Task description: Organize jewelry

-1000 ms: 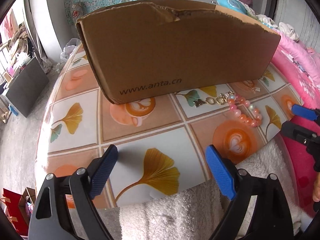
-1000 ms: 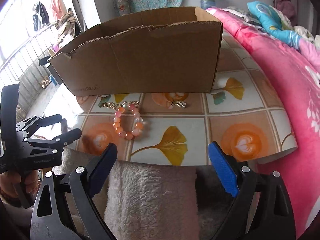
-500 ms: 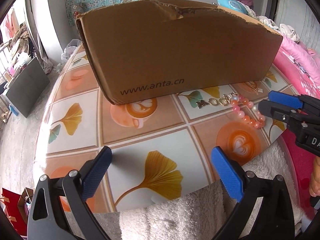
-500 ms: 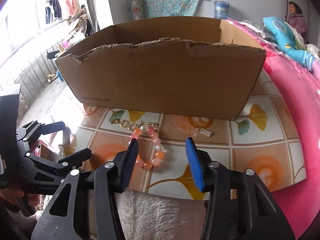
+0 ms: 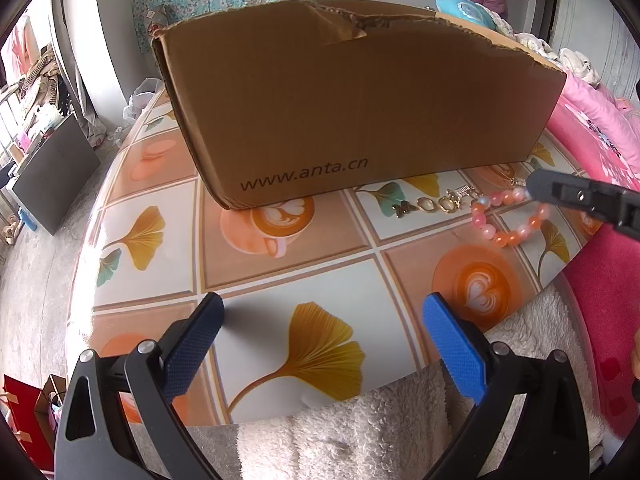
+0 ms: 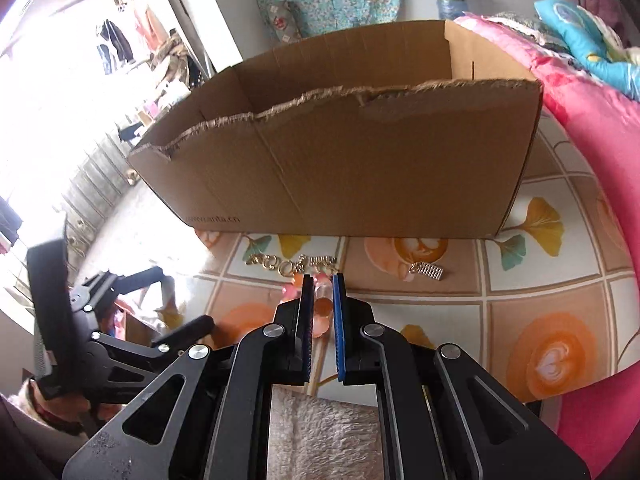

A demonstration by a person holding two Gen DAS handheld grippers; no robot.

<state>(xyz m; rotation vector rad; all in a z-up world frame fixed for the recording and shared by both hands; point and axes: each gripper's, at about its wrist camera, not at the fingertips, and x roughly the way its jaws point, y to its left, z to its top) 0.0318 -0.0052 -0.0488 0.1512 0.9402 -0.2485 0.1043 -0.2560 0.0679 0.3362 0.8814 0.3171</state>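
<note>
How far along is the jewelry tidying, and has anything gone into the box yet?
Nothing looks put away: no jewelry shows in the visible part of the cardboard box. In hand: the right gripper has shut its fingers on the pink bead bracelet, which lies on the table. Left to do: the gold earrings and a small silver clip. The left gripper is open and empty.

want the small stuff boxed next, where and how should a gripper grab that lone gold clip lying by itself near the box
Grip the gold clip across its short width, near the middle, coming from above with jaws straddling the bar. It lies flat on the tablecloth, long and thin, so a side approach would likely only push it. It lies apart from the cardboard box, leaving room for fingers.
</note>
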